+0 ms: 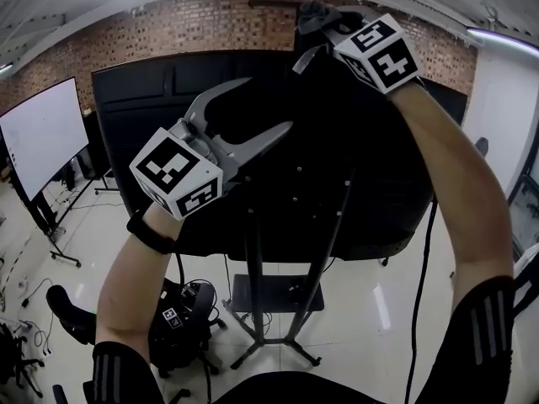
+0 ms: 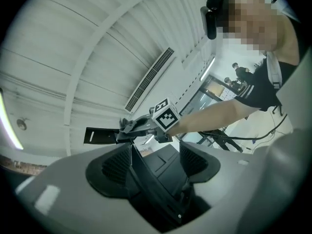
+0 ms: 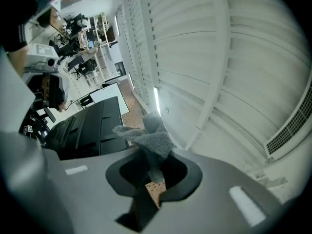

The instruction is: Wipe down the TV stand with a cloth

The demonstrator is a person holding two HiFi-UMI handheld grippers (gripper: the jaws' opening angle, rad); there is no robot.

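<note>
Holding a grey cloth (image 3: 148, 138) up by the TV (image 1: 354, 183) top edge, right gripper (image 1: 313, 32) fingers (image 3: 183, 172) are clenching on it. Left gripper (image 1: 265, 103) fingers (image 1: 223, 99) are gaping, grasping nothing, before the TV's upper left. Stand (image 1: 253, 276) is resting on the floor (image 1: 379, 310) below.

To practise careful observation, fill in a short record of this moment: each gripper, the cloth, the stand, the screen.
left gripper: open, empty, raised
right gripper: shut on grey cloth, raised higher
grey cloth: bunched, sticking out past the jaws
TV stand: black legs on the floor, well below both grippers
screen: large, dark, behind the grippers
</note>
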